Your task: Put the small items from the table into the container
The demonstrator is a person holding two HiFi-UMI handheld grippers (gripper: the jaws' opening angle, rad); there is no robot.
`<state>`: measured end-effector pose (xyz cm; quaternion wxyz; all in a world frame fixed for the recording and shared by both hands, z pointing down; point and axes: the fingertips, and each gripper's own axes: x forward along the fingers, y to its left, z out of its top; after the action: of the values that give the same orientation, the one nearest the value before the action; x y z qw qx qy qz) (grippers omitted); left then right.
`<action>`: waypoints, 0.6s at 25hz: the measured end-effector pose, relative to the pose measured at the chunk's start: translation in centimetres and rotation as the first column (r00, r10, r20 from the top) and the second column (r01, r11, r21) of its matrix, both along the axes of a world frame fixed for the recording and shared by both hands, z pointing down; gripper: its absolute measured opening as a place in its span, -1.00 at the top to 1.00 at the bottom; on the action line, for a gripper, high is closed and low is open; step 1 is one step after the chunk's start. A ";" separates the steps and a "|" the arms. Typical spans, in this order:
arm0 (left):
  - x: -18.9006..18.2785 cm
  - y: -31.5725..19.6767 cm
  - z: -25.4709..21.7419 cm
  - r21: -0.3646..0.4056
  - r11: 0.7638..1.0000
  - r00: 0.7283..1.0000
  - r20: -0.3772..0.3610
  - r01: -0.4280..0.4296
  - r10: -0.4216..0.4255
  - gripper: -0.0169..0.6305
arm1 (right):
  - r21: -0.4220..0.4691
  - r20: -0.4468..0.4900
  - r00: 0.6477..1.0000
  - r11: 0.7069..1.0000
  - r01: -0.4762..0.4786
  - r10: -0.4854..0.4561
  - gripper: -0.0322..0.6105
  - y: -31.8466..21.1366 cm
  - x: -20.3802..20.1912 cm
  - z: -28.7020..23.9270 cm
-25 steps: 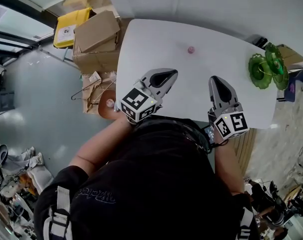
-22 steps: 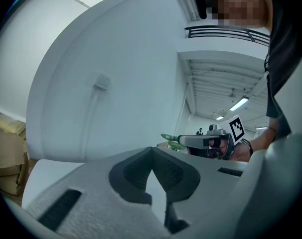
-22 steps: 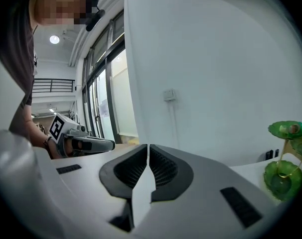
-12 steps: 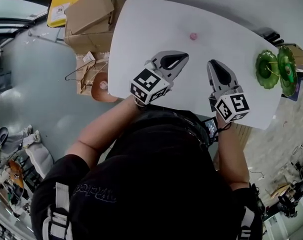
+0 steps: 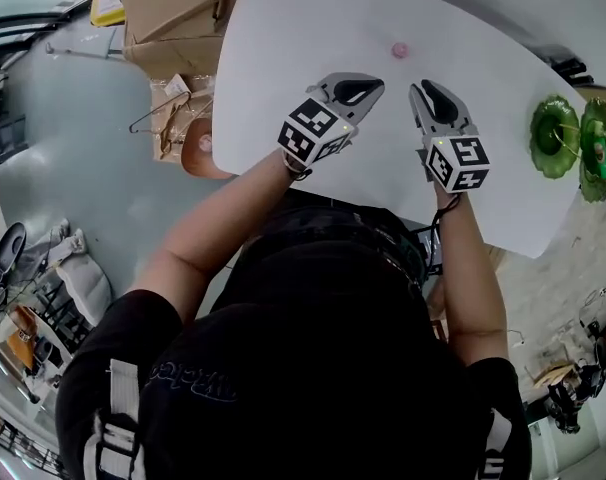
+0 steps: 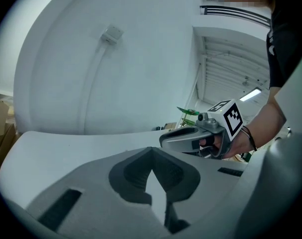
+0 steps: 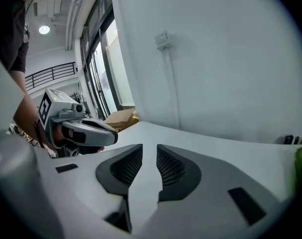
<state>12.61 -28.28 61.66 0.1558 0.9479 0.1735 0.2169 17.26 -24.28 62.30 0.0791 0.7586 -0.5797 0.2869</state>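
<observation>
Head view: left gripper [image 5: 369,88] nearer item [image 5: 399,50]

White bench [image 5: 303,38], smooth and plain, rounded at the corners. Near its far edge, one small pink item [image 5: 400,50], alone on bare surface. At the right end, well apart from the pink item, a green glass dish [image 5: 555,136] on the top close to the edge. Just beside it, a second green glass dish [image 5: 595,150], over the rim or just past it; cannot tell which. Nothing else to make out lying on the white top. Below and left of the bench, grey floor [image 5: 83,188], with cardboard boxes [image 5: 173,13] by the bench's left end, a wire hanger [image 5: 158,128] and a round orange-brown thing [image 5: 203,148] near them.
</observation>
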 end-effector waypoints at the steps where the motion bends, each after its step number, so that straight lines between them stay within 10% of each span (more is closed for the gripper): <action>1: 0.3 -0.1 0.5 0.000 1.000 1.000 0.009 0.000 0.000 0.93 | -0.008 0.002 1.000 1.000 0.000 0.000 0.65 -0.2 0.2 0.7; 15: 4.0 0.3 4.1 0.001 1.000 0.998 0.063 0.009 -0.009 0.93 | -0.107 -0.065 0.998 0.994 -0.007 0.000 0.55 -2.5 3.6 6.2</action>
<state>16.57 -27.97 65.75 0.1619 0.9414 0.1643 0.2460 20.89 -26.77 68.54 0.1380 0.7631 -0.5591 0.2931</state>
